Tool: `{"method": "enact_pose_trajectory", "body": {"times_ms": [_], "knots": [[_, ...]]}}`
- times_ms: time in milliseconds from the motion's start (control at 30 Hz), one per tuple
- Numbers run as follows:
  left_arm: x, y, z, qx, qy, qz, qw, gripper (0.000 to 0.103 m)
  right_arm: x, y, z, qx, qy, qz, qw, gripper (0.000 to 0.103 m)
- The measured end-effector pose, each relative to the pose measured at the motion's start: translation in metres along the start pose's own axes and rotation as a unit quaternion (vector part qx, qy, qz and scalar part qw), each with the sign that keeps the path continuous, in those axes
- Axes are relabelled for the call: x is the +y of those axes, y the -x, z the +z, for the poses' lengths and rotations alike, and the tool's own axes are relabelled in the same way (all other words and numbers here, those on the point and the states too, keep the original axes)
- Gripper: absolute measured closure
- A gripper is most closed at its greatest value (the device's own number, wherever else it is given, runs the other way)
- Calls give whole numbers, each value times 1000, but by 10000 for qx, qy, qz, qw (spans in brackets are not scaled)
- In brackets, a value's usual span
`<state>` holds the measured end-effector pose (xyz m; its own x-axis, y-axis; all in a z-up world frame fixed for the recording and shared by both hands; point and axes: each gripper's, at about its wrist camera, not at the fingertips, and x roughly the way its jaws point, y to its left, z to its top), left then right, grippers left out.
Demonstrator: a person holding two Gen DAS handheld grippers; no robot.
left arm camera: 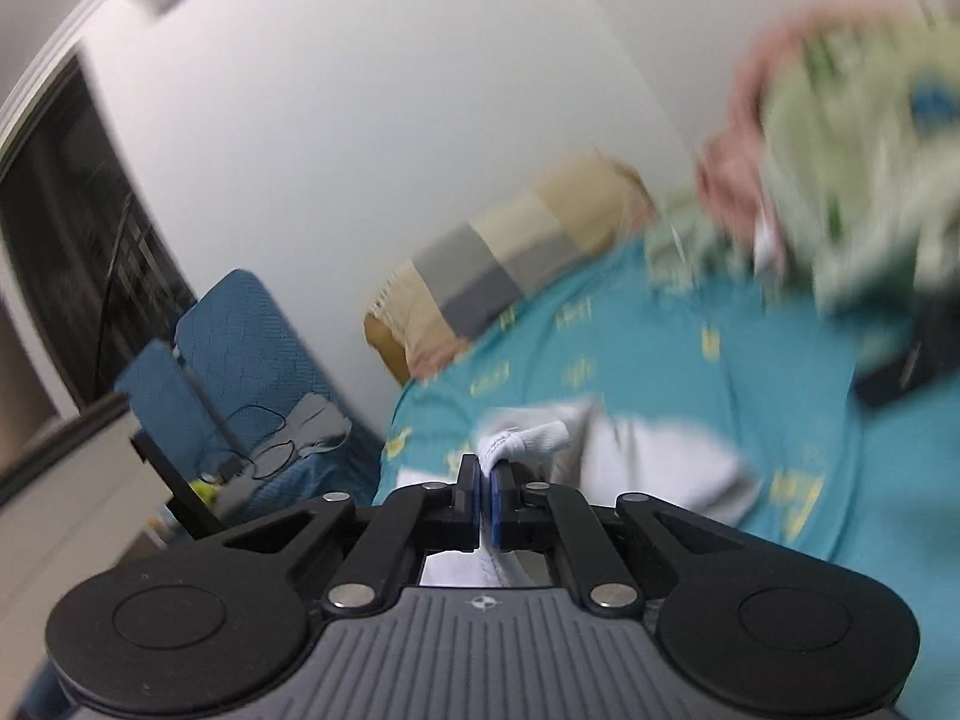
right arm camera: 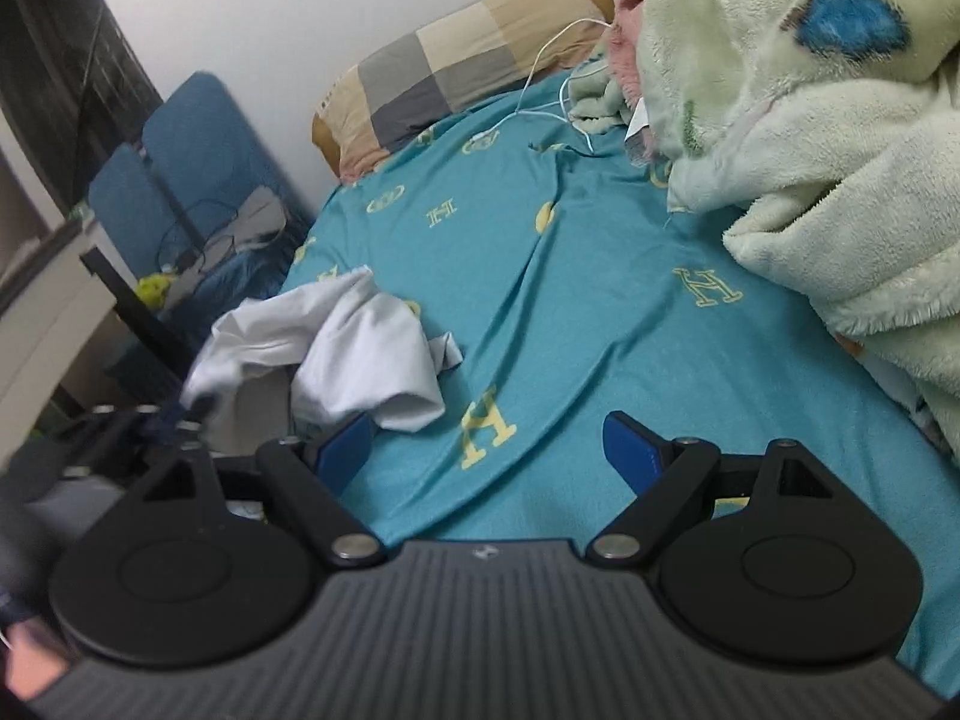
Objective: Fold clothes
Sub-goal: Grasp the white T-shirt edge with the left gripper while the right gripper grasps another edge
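Blurring hides blanket [left arm camera: 858,138], white garment [left arm camera: 648,456].

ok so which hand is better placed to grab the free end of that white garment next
Right. The right gripper is open and empty, hovering over the teal sheet just beside the crumpled white garment. The left gripper is already shut on one edge of it.

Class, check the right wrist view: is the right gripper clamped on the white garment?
No, the right gripper is open over bare sheet, beside the white garment.
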<state>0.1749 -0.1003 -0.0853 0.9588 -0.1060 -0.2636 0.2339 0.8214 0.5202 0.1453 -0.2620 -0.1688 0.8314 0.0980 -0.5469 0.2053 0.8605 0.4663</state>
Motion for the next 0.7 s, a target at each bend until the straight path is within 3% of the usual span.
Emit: {"method": "enact_pose_trajectory", "body": {"times_ms": [200, 400, 467, 567, 700], "knots": [[55, 95, 38, -452, 1046, -426, 9926, 100, 0, 23, 0, -464, -161, 502, 9975, 17], [110, 203, 24, -731, 1928, -968, 9737, 100, 22, 56, -5, -719, 166, 1129, 9909, 16], [123, 213, 6, -655, 2129, -927, 9705, 100, 34, 59, -9, -394, 303, 1305, 9902, 17], [145, 215, -18, -314, 2666, -984, 9583, 100, 50, 60, -21, 59, 409, 1485, 9880, 17], [159, 208, -22, -312, 2909, -1036, 9506, 100, 64, 47, -43, 460, 435, 1490, 9868, 17]]}}
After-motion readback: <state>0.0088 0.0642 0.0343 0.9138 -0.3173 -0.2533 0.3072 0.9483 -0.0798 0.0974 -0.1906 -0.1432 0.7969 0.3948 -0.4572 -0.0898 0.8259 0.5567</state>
